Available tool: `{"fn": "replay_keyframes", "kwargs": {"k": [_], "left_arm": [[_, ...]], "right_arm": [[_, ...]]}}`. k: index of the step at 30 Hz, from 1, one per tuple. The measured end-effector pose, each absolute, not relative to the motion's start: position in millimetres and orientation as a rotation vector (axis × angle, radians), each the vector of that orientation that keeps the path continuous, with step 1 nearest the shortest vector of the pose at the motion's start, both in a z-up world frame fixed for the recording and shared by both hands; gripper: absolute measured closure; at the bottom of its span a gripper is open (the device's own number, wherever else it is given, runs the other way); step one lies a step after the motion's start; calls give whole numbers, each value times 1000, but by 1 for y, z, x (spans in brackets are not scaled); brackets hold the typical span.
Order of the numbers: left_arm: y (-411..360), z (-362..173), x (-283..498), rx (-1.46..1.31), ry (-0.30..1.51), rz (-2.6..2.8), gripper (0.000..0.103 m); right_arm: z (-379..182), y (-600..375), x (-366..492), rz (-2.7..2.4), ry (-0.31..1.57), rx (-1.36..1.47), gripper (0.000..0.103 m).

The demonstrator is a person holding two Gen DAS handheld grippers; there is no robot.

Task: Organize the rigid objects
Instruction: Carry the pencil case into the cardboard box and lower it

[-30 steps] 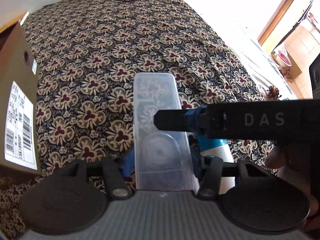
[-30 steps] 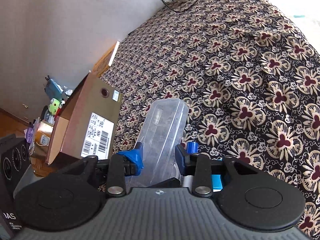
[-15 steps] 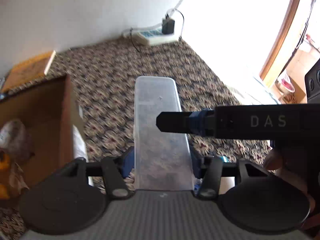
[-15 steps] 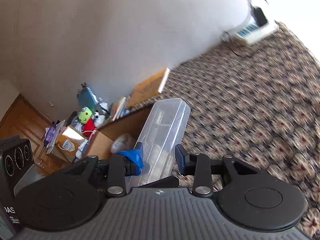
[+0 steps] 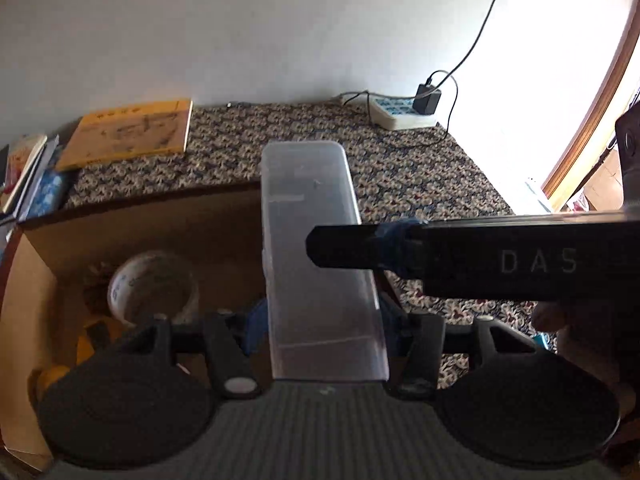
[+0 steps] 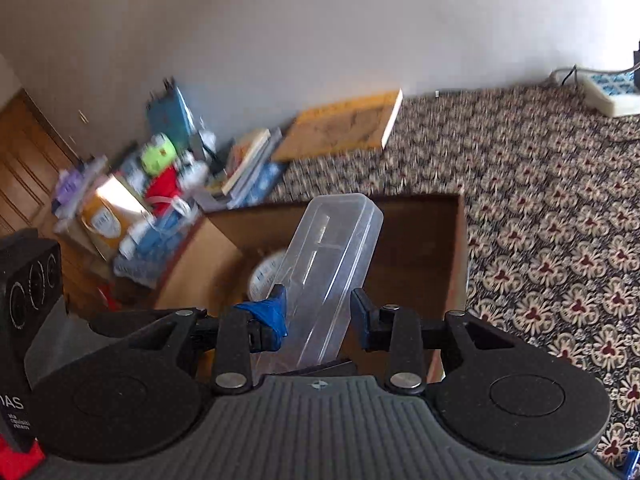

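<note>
Clear plastic case (image 5: 316, 264) near end hidden behind gripper bodies; contents hard to make out. Long axis runs forward, away from cameras, far end raised over open cardboard box (image 5: 132, 248). Left gripper (image 5: 318, 320) clamps case sides. Right gripper (image 6: 318, 316): left pad touches case, right pad contact unclear, grip undecidable. Earlier: case over patterned cloth (image 6: 540, 208), box off left; now box beneath, tape roll (image 5: 154, 288) inside.
</note>
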State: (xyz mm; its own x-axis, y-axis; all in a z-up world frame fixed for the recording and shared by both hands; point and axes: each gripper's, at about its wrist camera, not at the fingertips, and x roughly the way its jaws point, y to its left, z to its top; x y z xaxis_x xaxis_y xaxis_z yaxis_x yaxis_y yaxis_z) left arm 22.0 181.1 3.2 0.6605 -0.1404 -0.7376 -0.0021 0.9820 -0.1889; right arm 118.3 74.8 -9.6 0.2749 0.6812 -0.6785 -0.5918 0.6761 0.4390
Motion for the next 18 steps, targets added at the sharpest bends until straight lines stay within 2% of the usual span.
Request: {"fn": "replay_keyframes", "kwargs": {"k": [8, 18], "left_arm": [[211, -45, 56, -227, 1108, -108, 49], [224, -72, 77, -211, 1265, -46, 51]], "right_arm": [[-42, 114, 143, 791, 1176, 55, 85], [-69, 146, 140, 743, 1284, -4, 81]]}}
